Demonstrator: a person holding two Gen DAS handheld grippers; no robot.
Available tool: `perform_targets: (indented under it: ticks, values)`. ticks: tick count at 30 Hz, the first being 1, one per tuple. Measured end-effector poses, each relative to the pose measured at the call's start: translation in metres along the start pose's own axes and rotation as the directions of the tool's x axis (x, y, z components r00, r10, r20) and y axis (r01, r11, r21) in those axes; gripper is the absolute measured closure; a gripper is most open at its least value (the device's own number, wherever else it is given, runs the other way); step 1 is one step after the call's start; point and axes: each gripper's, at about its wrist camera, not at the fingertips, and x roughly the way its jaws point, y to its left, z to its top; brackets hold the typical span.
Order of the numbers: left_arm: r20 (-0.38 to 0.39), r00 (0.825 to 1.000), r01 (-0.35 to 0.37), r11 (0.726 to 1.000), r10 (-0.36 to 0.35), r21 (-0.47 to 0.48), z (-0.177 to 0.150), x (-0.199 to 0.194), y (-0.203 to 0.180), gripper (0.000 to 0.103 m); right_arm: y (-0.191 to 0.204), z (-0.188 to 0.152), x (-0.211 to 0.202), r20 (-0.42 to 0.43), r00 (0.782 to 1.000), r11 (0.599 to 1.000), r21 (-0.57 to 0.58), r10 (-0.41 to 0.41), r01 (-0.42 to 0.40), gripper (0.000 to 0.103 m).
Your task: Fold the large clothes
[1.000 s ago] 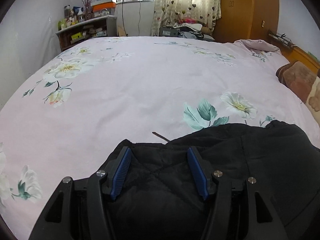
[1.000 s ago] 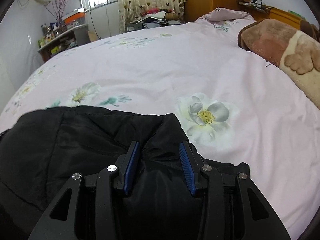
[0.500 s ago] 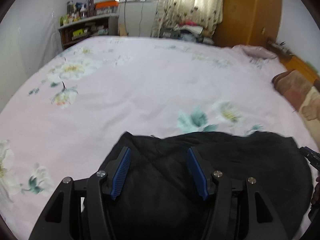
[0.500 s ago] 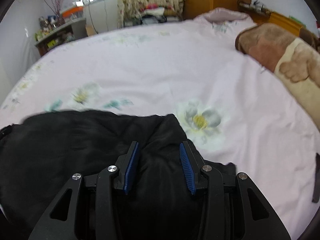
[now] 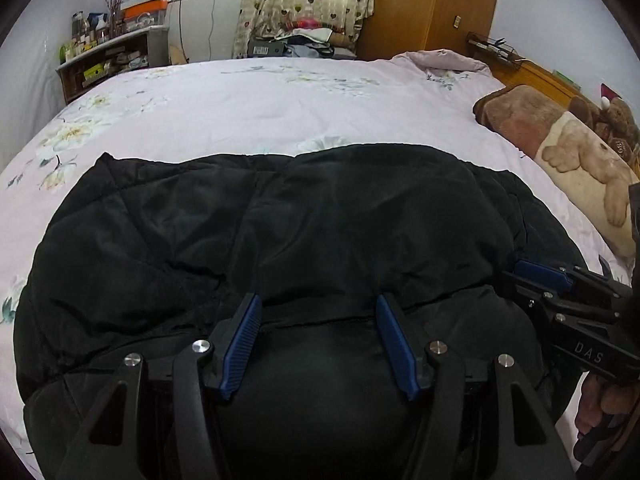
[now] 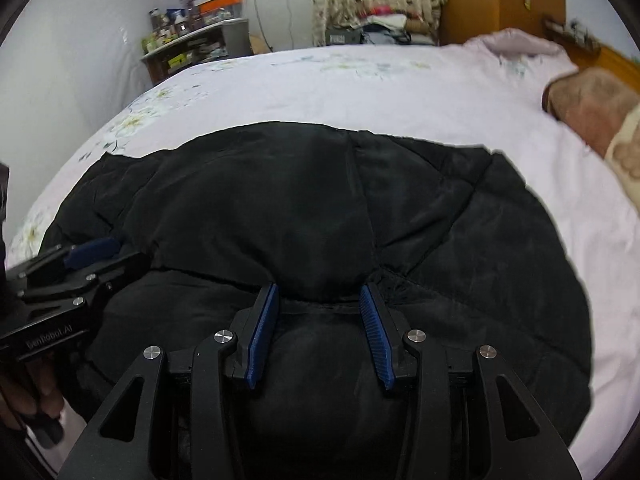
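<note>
A black quilted jacket [image 5: 320, 208] [image 6: 280, 200] lies spread across the pink floral bed [image 5: 280, 100] [image 6: 360, 92]. My left gripper [image 5: 318, 300] is shut on a thick bunch of its near edge, and the fabric puckers at both blue pads. My right gripper [image 6: 320, 286] pinches another bunch of the same edge, further right. Each gripper shows in the other's view: the right gripper [image 5: 520, 276] at the right edge, the left gripper [image 6: 116, 254] at the left edge, both low on the jacket.
A brown blanket with a bear print [image 5: 560, 148] [image 6: 592, 108] lies along the bed's right side. Beyond the bed stand a cluttered shelf [image 5: 108, 56] [image 6: 192, 44], a curtained window and a wooden wardrobe [image 5: 420, 4]. A hand [image 5: 596, 404] holds the right gripper's handle.
Both grippers have drawn back toward the near side with jacket fabric in them. Far more of the jacket now lies ahead of them, and each gripper has come into the other's view.
</note>
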Motion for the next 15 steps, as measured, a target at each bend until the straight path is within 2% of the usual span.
perform_targets:
  ticks: [3, 8, 15]
  values:
    - [-0.013, 1.0, -0.006, 1.0, 0.006, 0.003, 0.0, 0.002, -0.004, 0.04, 0.006, -0.001, 0.001, -0.001, 1.0, 0.999, -0.033, -0.026, 0.026, 0.06]
    - [-0.028, 1.0, -0.004, 1.0, 0.003, -0.016, 0.008, -0.011, -0.004, 0.04, 0.002, 0.005, -0.016, 0.001, 1.0, 1.0, 0.0, 0.002, -0.002, 0.06]
    - [0.023, 0.997, -0.07, 0.998, 0.07, -0.003, 0.01, -0.043, 0.006, 0.041, -0.021, 0.004, -0.063, 0.072, 0.995, 0.997, 0.008, -0.071, 0.071, 0.06]
